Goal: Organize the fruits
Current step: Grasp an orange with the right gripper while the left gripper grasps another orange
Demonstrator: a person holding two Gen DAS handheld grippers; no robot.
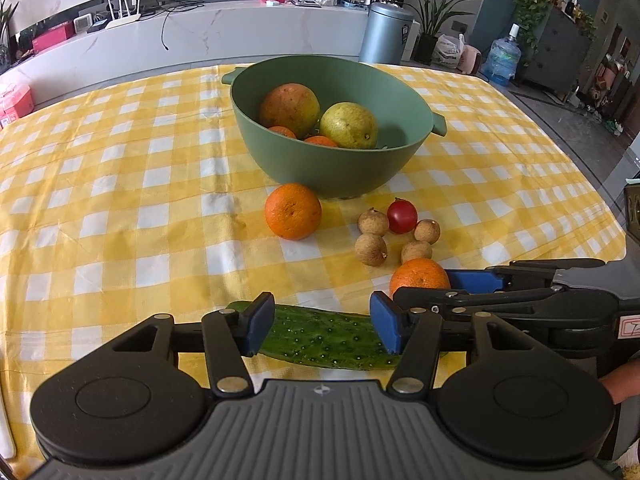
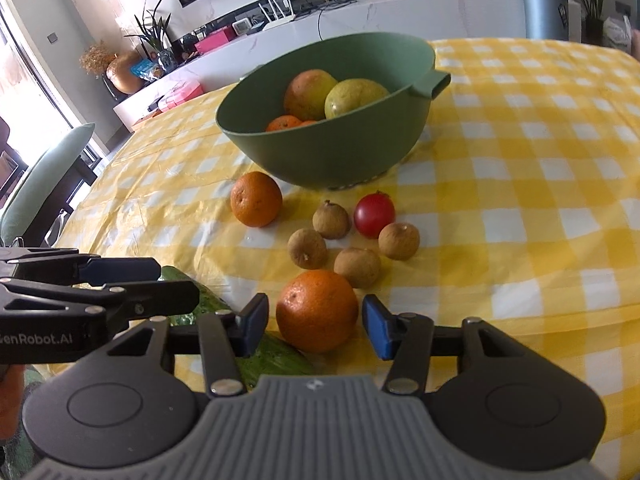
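Observation:
A green bowl point(image 1: 336, 168) point(image 2: 340, 152) on the checked cloth holds a large orange-green fruit point(image 1: 289, 105), a yellow-green fruit point(image 1: 349, 125) and small oranges. In front lie an orange point(image 1: 293, 211) point(image 2: 256, 199), a red tomato point(image 1: 402, 216) point(image 2: 374, 216) and several brown longans point(image 1: 371, 249) point(image 2: 357, 267). My left gripper point(image 1: 322, 330) is open, its pads either side of a cucumber point(image 1: 324, 338) point(image 2: 276, 358) lying across them. My right gripper point(image 2: 316, 326) is open around a near orange point(image 2: 317, 311) point(image 1: 420, 278); it also shows in the left wrist view point(image 1: 444, 286).
The yellow checked tablecloth point(image 1: 120, 200) covers the table; its right edge point(image 1: 612, 208) is close. A green chair point(image 2: 44, 184) stands at the left side. A white counter point(image 1: 200, 40) and a grey bin point(image 1: 385, 32) stand beyond the table.

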